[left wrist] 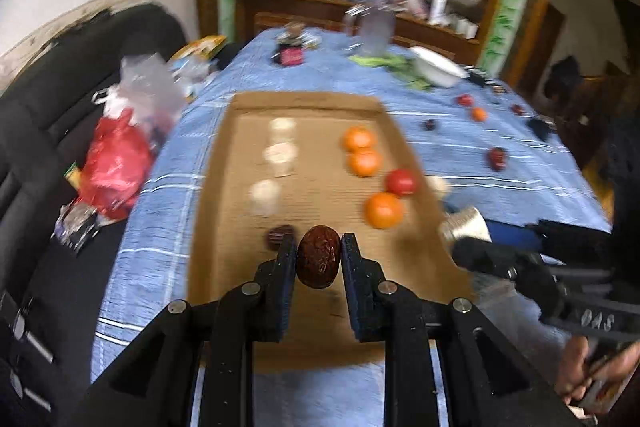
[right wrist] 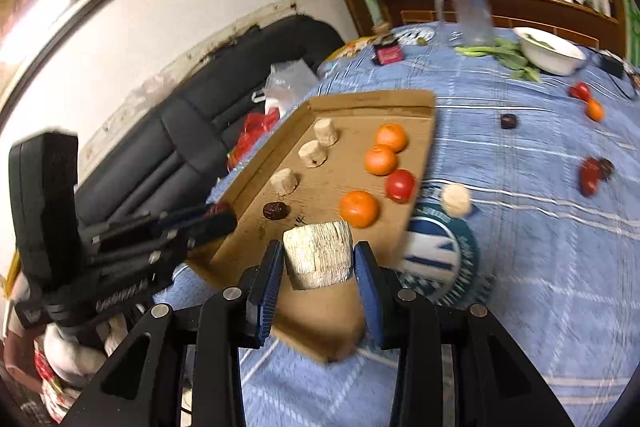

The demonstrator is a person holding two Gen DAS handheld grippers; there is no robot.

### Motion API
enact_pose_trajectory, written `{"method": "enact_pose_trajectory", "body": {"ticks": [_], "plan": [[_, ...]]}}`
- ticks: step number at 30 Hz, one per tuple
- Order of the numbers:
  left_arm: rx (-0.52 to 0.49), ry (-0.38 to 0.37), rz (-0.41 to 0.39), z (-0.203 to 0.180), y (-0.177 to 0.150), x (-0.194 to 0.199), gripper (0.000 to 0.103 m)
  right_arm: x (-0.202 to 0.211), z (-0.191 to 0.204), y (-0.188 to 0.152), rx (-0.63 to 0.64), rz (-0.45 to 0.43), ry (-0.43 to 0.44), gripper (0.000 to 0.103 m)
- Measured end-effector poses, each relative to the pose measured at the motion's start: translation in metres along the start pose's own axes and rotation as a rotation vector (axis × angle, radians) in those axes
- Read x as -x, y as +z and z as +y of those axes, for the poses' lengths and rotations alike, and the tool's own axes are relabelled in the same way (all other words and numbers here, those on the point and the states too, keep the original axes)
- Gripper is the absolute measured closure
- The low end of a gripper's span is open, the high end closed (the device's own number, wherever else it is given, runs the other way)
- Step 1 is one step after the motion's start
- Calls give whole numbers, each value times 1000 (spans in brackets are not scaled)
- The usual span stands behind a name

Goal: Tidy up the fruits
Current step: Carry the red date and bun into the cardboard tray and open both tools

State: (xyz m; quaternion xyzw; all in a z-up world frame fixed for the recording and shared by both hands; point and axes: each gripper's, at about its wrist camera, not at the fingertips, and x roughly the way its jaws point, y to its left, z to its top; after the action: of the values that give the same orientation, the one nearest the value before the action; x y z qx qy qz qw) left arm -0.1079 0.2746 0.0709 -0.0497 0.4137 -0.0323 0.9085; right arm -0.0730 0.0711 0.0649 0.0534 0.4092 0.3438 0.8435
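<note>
Left gripper (left wrist: pixel 319 255) closed on a dark red date (left wrist: pixel 319 257), held between both pads above the near end of the cardboard tray (left wrist: pixel 224 187). Right gripper (right wrist: pixel 318 261) closed on a pale ridged chunk (right wrist: pixel 319 259), also over the near part of the tray (right wrist: pixel 372 99). On the tray, in the right wrist view: three pale chunks (right wrist: pixel 310 154) in a row along the left side, a second date (right wrist: pixel 275 211) just below them, three oranges (right wrist: pixel 359 209) and one tomato (right wrist: pixel 400 185) on the right side, tomato between the two nearer oranges, close to the right edge. Off the tray, on the blue cloth (right wrist: pixel 540 267): one more pale piece (right wrist: pixel 456 200) just beside the tray, a tomato with a dark fruit touching it (right wrist: pixel 591 174) further right, one dark fruit (right wrist: pixel 509 121) alone, and a tomato-orange pair (right wrist: pixel 588 101) near the white bowl (right wrist: pixel 552 51). Rather blurred everywhere in the left wrist view.
</note>
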Motion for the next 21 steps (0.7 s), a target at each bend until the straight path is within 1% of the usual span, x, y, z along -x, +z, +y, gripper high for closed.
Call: {"method": "enact_pose_trajectory", "body": {"ticks": [3,7,10,12,17,19,20,21], "plan": [[5,43,39,9,-1,-18,81,-30,2,3,12,59,-25,63],[0,64,72,13,-6,-31,81,-58,-2,3,17,116,-47,63],[8,62,89,15,-8,-39,81,-68,0,4,33,131,-59,63],[21,66,104,18,-8,-47,81,-71,2,5,55,129,-79,63],[47,58,120,21,-10,-53,80,-74,4,7,67,124,-95,62],[58,51,116,21,-9,-52,78,-78,7,9,73,124,-99,61],[64,47,113,21,-10,-50,72,-77,8,8,76,124,-98,57],[70,47,105,21,-10,-46,63,-77,9,9,80,124,-98,52]]}}
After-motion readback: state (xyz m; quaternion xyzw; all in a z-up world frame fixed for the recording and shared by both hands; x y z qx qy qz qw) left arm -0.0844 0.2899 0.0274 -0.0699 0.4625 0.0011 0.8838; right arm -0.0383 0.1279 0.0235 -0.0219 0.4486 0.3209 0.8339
